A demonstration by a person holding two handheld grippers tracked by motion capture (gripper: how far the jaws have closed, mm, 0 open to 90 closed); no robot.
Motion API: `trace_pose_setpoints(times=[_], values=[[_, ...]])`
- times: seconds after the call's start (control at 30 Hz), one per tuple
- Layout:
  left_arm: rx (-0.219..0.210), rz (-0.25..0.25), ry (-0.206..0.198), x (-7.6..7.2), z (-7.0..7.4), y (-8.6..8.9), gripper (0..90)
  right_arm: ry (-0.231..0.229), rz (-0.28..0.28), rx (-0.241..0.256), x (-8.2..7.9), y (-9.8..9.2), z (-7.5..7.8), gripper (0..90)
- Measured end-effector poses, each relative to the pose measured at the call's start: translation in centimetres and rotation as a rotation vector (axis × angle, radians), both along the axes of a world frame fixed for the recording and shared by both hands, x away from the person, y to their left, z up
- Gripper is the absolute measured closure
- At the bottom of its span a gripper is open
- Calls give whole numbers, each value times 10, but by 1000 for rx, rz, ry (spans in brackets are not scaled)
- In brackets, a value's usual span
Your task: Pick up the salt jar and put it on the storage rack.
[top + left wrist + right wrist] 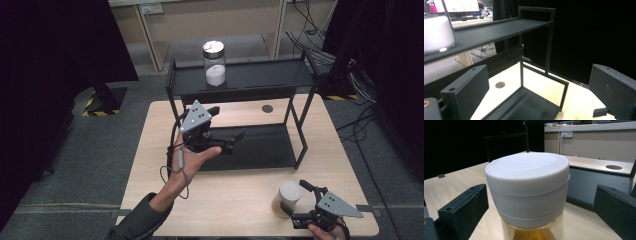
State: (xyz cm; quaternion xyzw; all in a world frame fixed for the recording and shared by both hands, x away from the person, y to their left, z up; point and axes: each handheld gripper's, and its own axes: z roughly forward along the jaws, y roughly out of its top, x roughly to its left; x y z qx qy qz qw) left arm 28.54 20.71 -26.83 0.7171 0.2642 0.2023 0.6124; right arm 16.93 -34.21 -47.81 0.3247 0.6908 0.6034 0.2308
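A jar with a white lid [289,192] and amber contents stands near the table's front right edge. My right gripper [296,197] is open around it, one jaw on each side, with gaps showing beside the lid [527,185] in the right gripper view. My left gripper [226,124] is open and holds nothing, raised over the left part of the black rack's lower shelf [270,145]. A glass jar of white powder [215,64] stands on the rack's top shelf [265,75]. In the left gripper view that jar [436,35] sits at the upper left, above my left gripper [539,92].
The black two-tier rack takes up the back half of the light wooden table [235,195]. A round cable hole [267,108] sits in the tabletop under the top shelf. Cables and dark curtains surround the table, with wooden shelving behind.
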Motion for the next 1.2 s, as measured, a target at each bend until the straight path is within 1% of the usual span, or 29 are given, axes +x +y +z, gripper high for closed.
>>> trace_pose_setpoints(times=[0.13,0.27,0.37,0.57,0.73,0.87,1.03,1.2], values=[[-3,-7,0,-4,-13,2,21,-1,0,0,0,0,0,4],[-8,-16,14,-5,-25,4,21,1,0,0,0,0,0,4],[-13,-13,20,-6,-33,6,21,2,-1,2,0,0,0,4],[-21,-13,21,-10,-50,10,21,0,-1,2,0,0,0,4],[-23,-3,4,-14,-67,11,21,1,-1,2,0,0,0,4],[-29,-16,15,-15,-80,10,21,1,0,1,0,0,0,4],[-20,-22,23,-17,-94,10,21,0,-1,2,0,0,0,4],[-7,-27,13,-19,-104,9,21,0,1,1,0,0,0,4]])
